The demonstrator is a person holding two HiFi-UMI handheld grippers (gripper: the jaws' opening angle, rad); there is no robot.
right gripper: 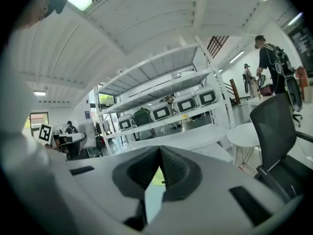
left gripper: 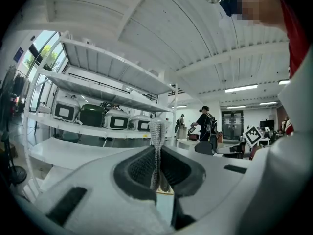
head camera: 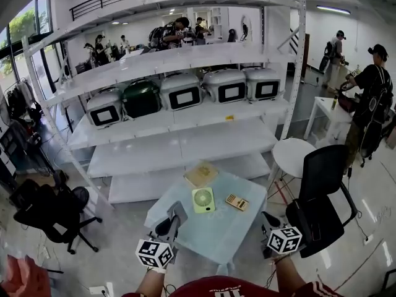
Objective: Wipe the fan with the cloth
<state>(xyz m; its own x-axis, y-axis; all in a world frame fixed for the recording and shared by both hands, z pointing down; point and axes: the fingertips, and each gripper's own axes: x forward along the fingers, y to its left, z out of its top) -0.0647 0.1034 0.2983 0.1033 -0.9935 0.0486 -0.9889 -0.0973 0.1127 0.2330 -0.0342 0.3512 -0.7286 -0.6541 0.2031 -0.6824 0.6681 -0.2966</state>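
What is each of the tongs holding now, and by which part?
The left tongs are shut on the cloth, pinched flat between them with a strip sticking out past the tips. The right tongs are shut on nothing.

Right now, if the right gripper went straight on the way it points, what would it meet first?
Likely the green fan on the table: it shows just past the shut jaws of the right gripper. Depth is unclear, so it might pass over.
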